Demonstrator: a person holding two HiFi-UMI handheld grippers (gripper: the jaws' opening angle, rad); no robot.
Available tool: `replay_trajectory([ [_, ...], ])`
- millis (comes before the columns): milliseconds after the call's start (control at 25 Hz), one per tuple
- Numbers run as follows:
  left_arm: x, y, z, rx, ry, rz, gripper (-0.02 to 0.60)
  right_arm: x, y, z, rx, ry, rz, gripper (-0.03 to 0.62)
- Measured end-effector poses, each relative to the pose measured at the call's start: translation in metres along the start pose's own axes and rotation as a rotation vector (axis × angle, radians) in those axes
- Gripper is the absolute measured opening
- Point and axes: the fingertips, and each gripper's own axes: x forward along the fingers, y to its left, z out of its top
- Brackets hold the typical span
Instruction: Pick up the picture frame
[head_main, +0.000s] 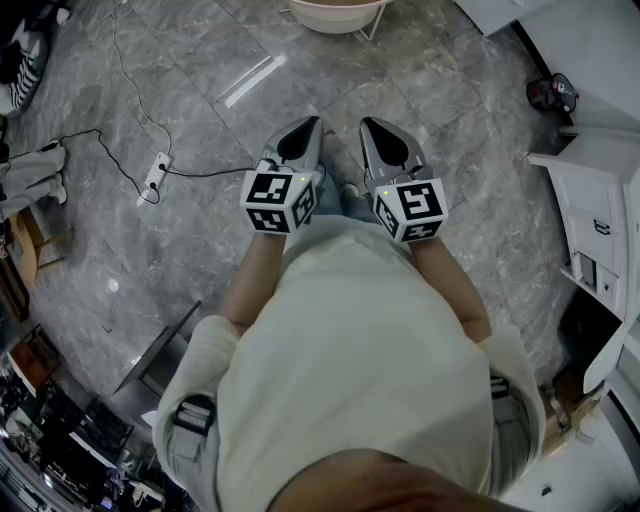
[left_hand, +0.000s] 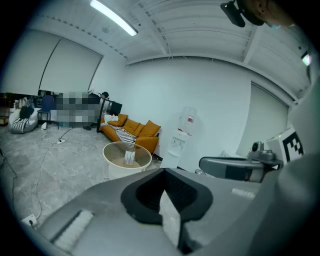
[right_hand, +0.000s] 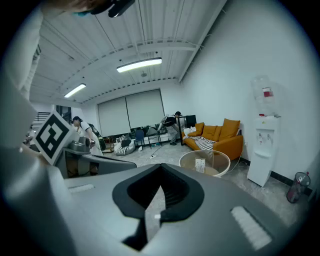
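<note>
A small picture frame stands upright on a round glass-topped table a few steps ahead. In the head view only the table's rim shows at the top edge. My left gripper and right gripper are held side by side in front of the person's body, above the grey marble floor. Both point slightly down toward the table. Both are shut with nothing between the jaws, and far from the frame.
An orange sofa stands behind the table, with a white water dispenser beside it. A power strip with cable lies on the floor at left. White cabinets line the right side. People stand by desks far back.
</note>
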Motion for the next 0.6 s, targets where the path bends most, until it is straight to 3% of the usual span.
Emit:
replay_trajectory([
  [600, -0.036, -0.038, 0.000, 0.007, -0.044, -0.004, 0.000, -0.042, 0.023, 0.013, -0.067, -0.046, 0.041, -0.003],
])
